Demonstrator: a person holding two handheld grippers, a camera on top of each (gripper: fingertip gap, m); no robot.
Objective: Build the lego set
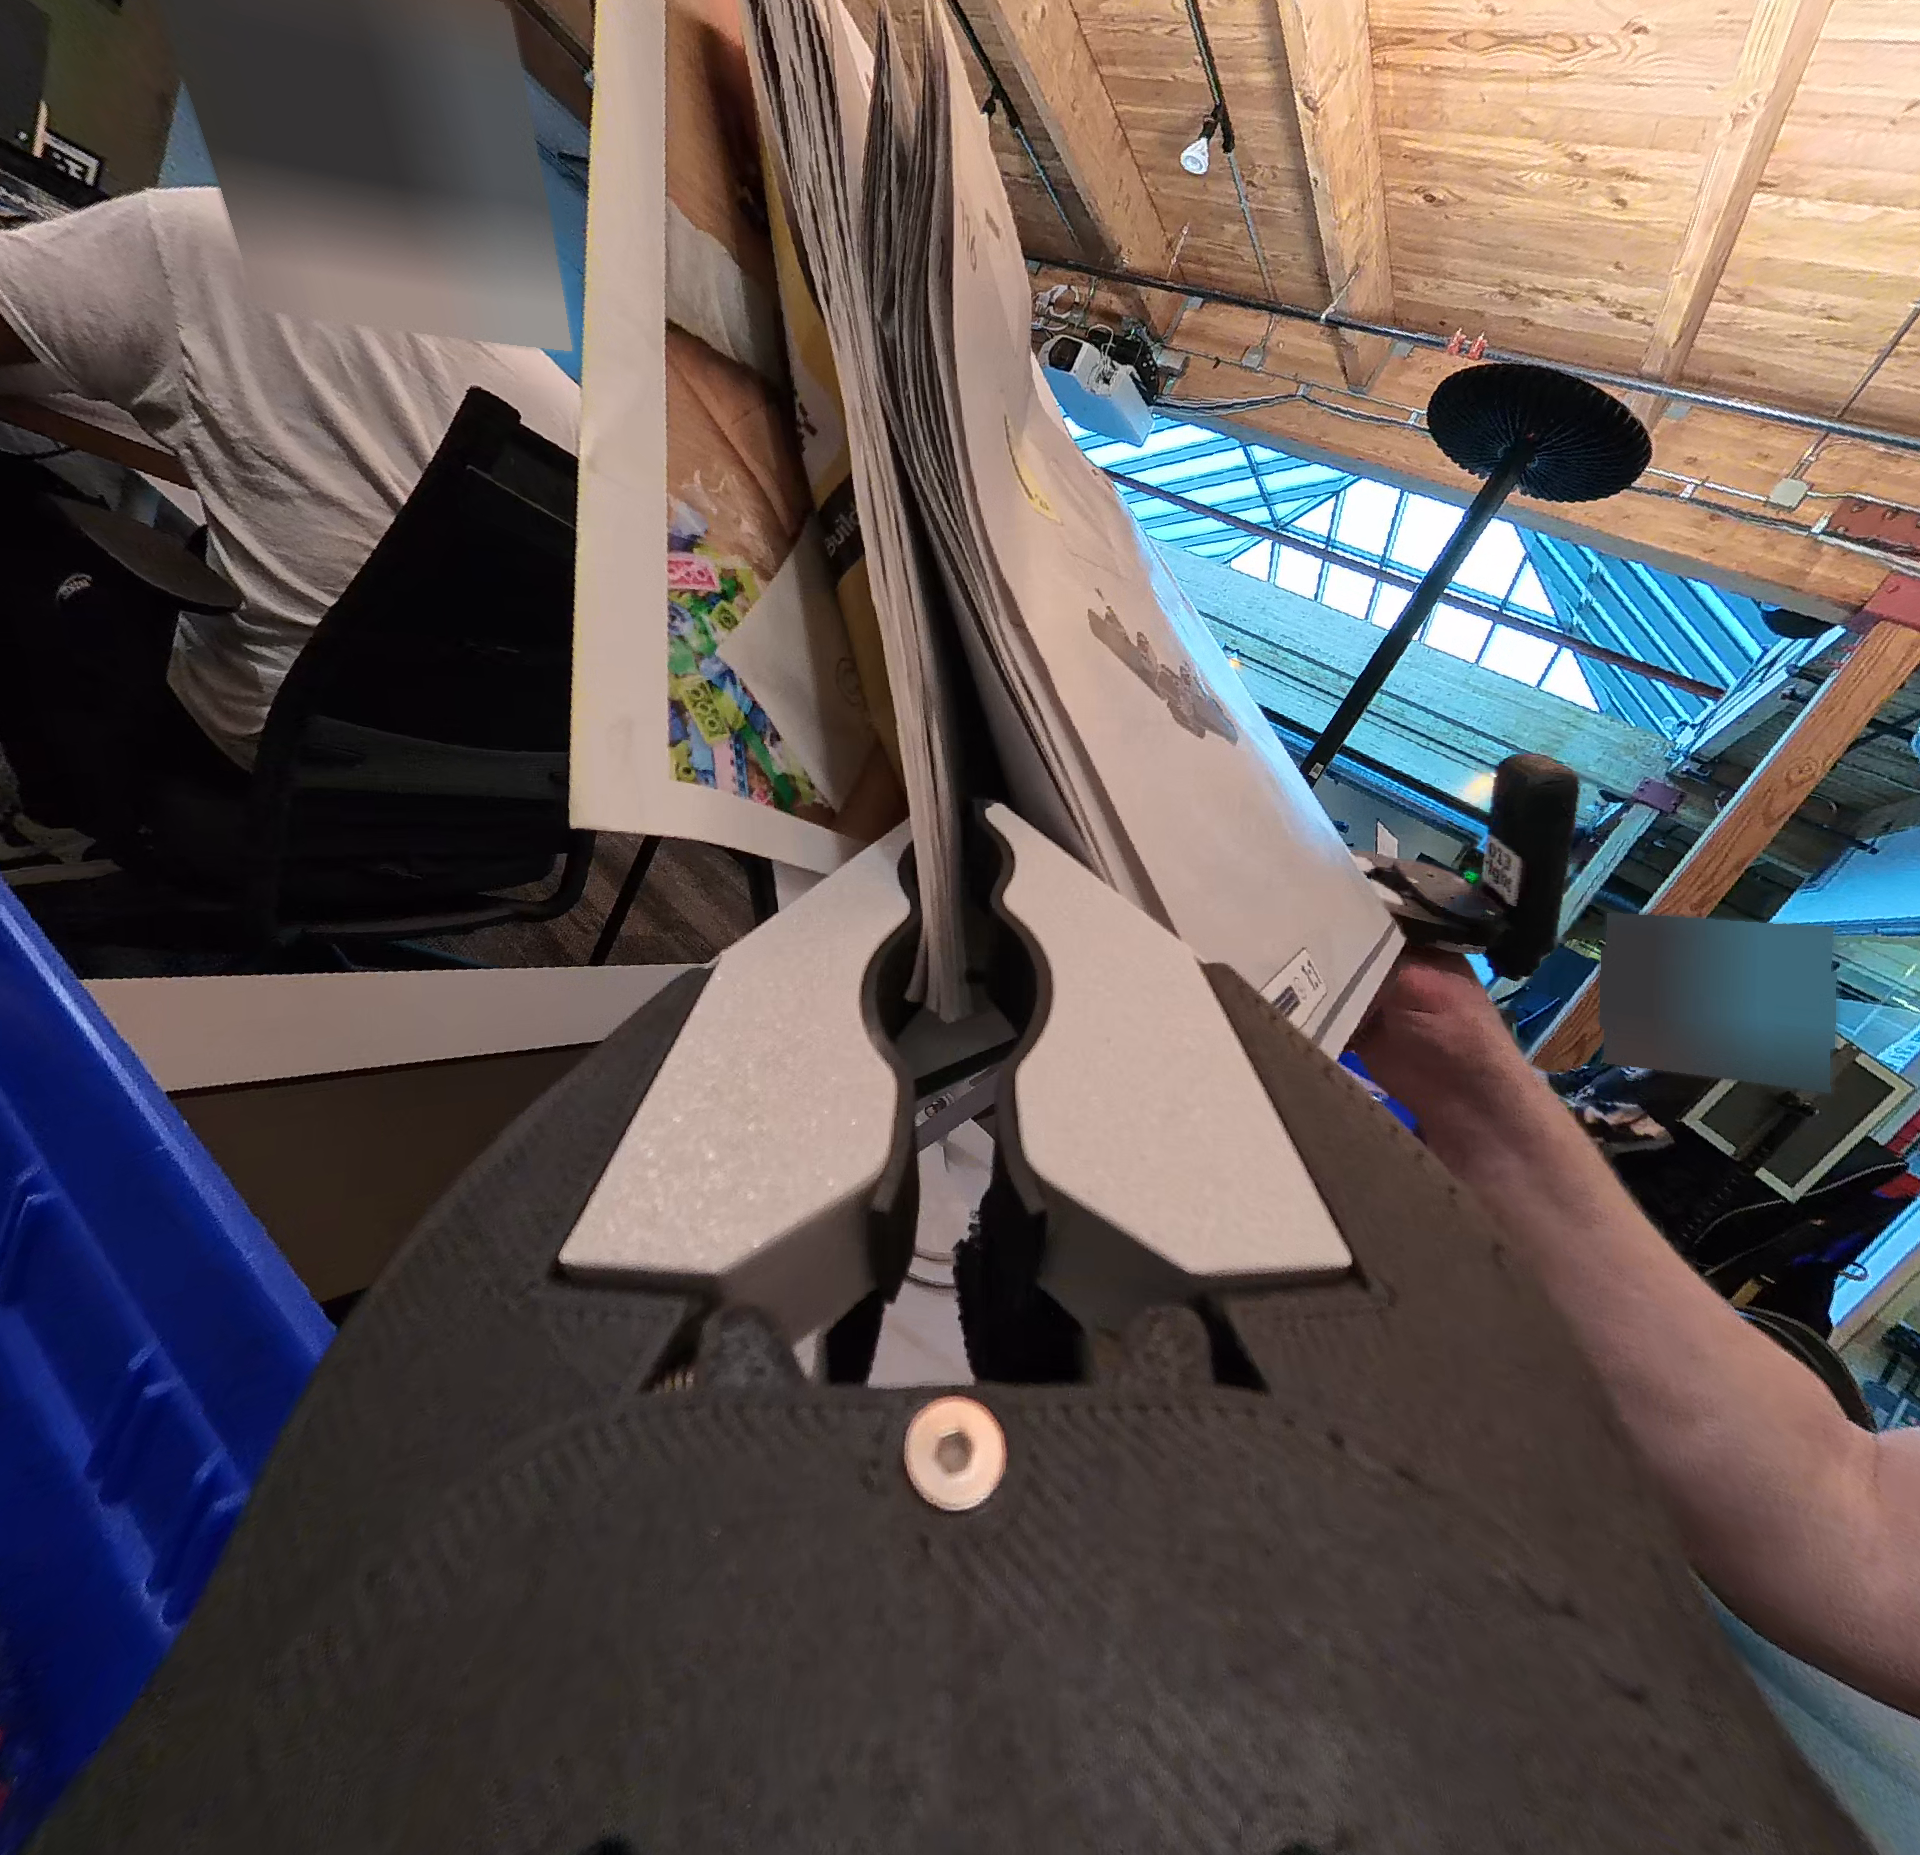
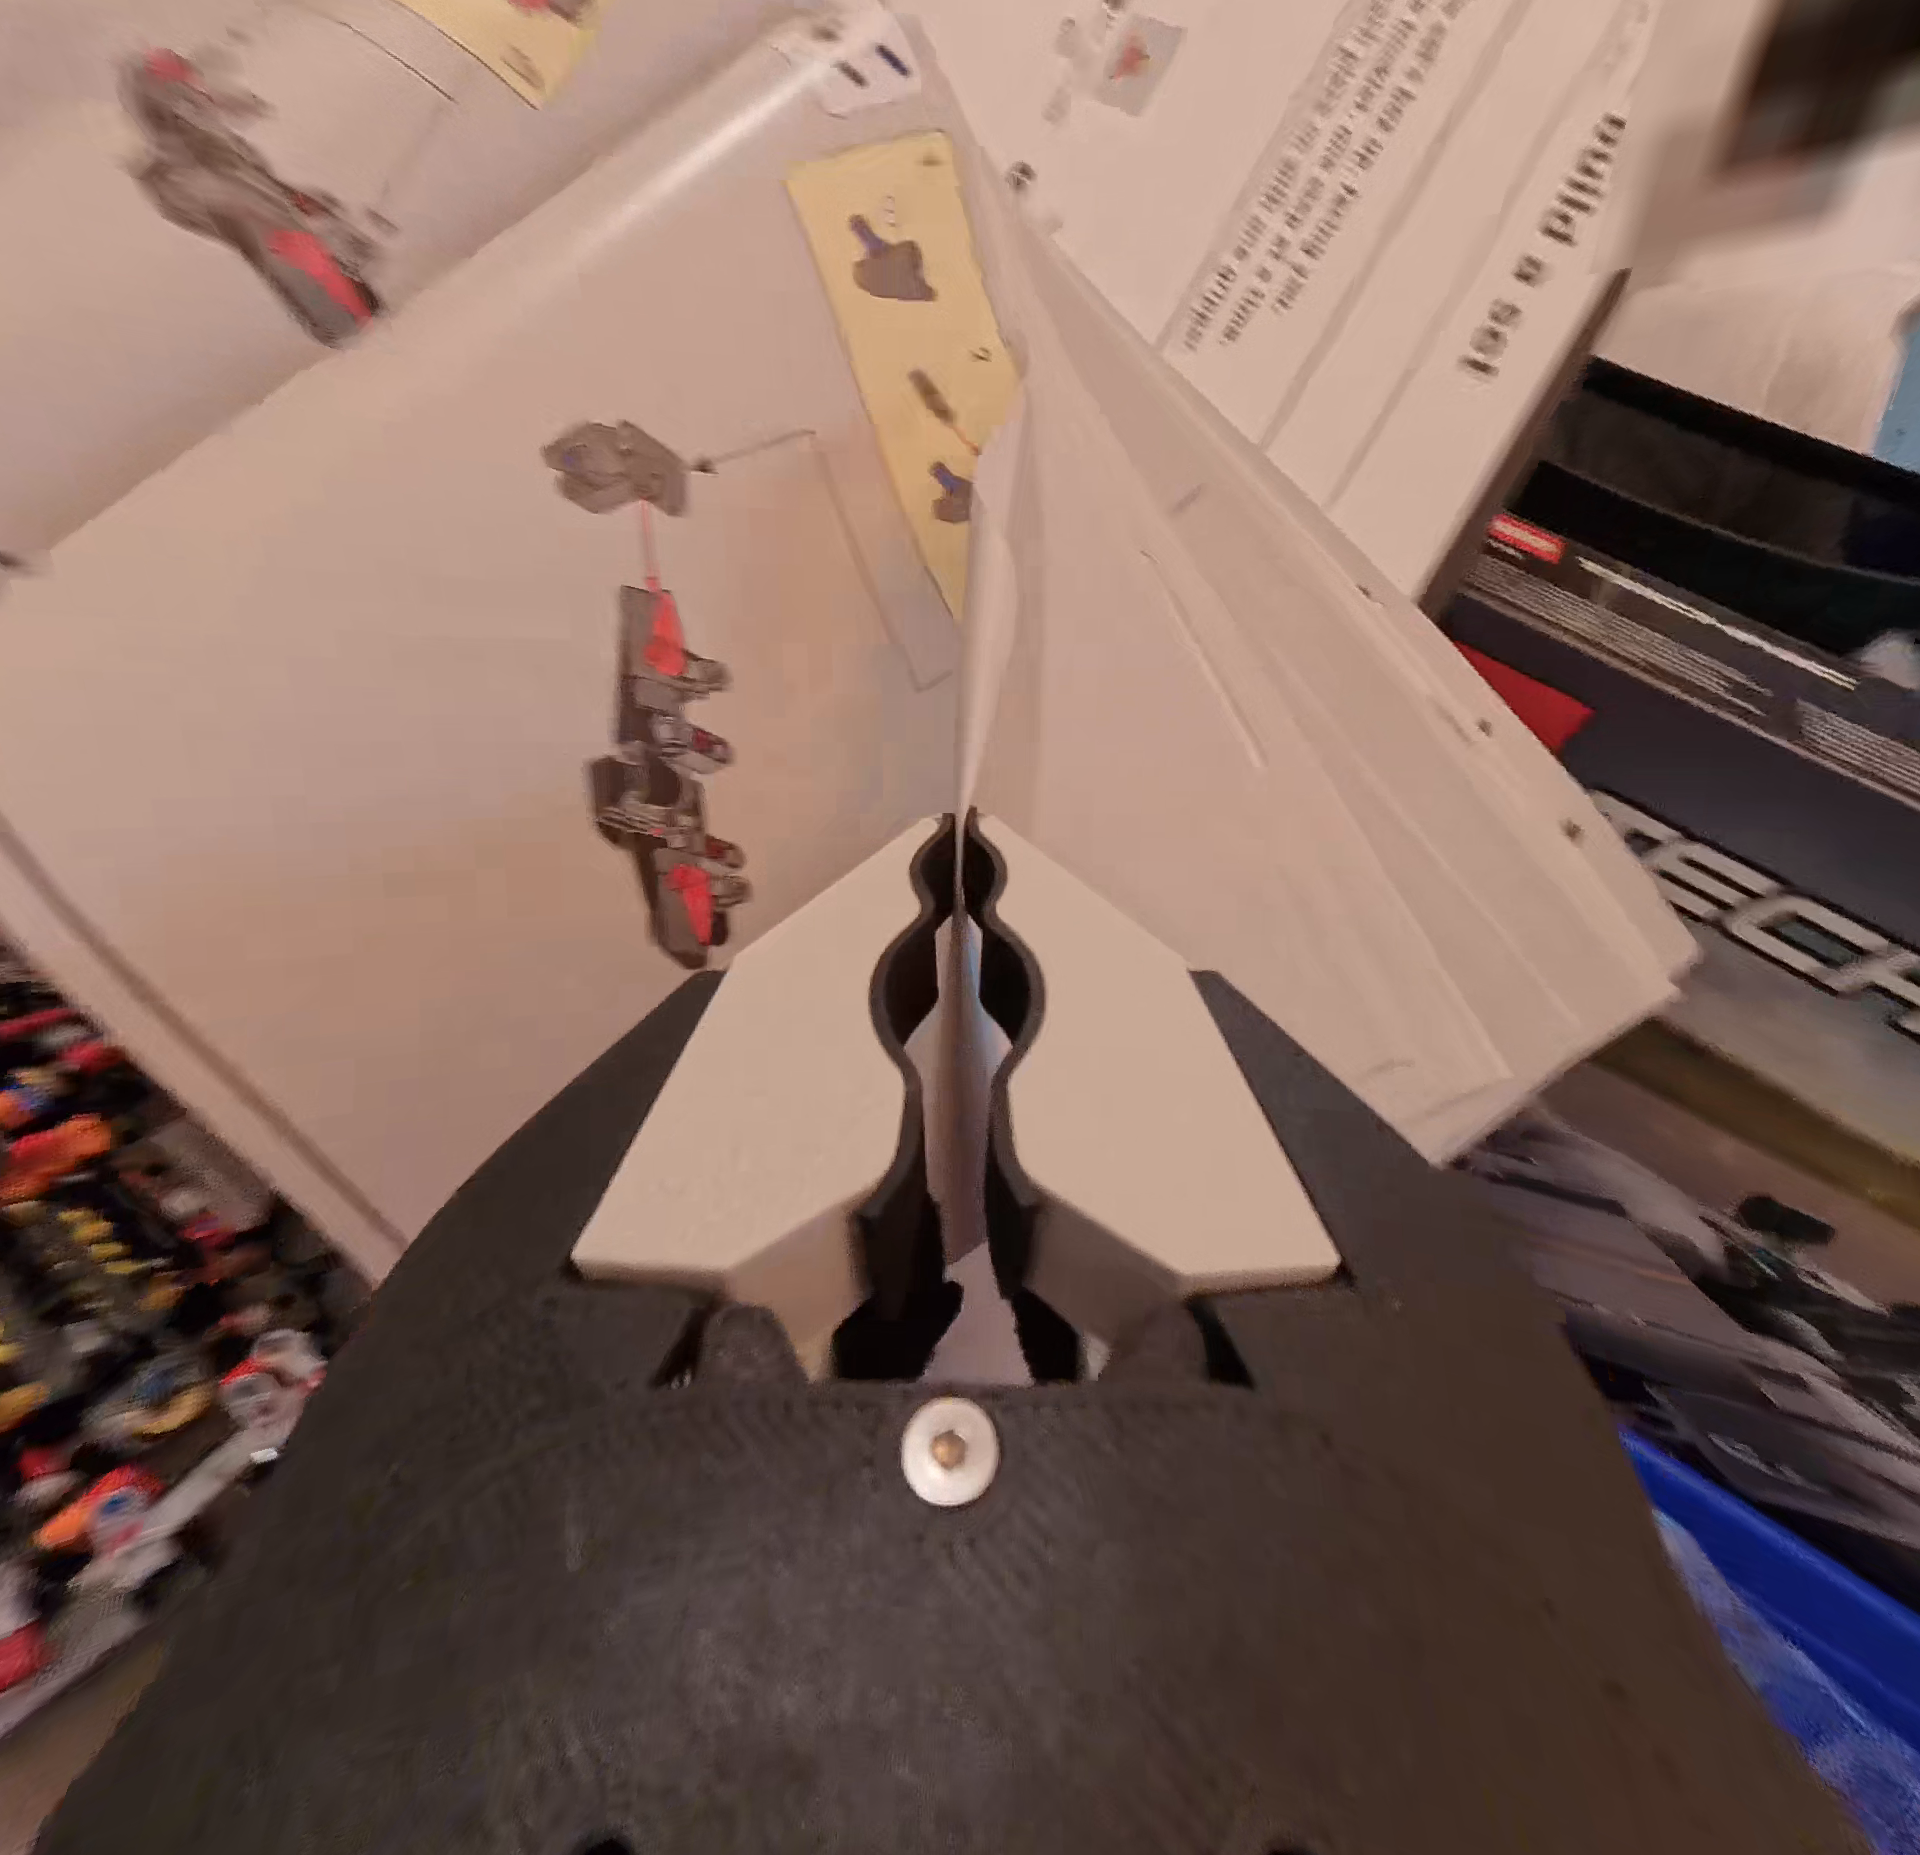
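Note:
My left gripper point(image 1: 951, 829) is shut on a sheaf of pages of the instruction booklet point(image 1: 935, 579) and holds the booklet up on edge, with its cover point(image 1: 623, 455) fanning left and more pages point(image 1: 1195, 714) fanning right. My right gripper point(image 2: 958, 818) is shut on a single thin page point(image 2: 987, 610) of the same booklet; the open pages point(image 2: 364, 662) with printed build steps spread to the left and a stack of pages point(image 2: 1299, 714) to the right. The right gripper's body point(image 1: 1527, 849) and the hand that holds it show at the booklet's right edge in the left wrist view.
A blue bin point(image 1: 104, 1234) stands at the left in the left wrist view and its rim point(image 2: 1787, 1597) shows in the right wrist view. Loose coloured bricks point(image 2: 114, 1234) lie at lower left. A dark set box point(image 2: 1714, 683) lies at right. A person in a white shirt point(image 1: 260, 403) sits behind. Across from one pair of fingers to the other is roughly 35 cm.

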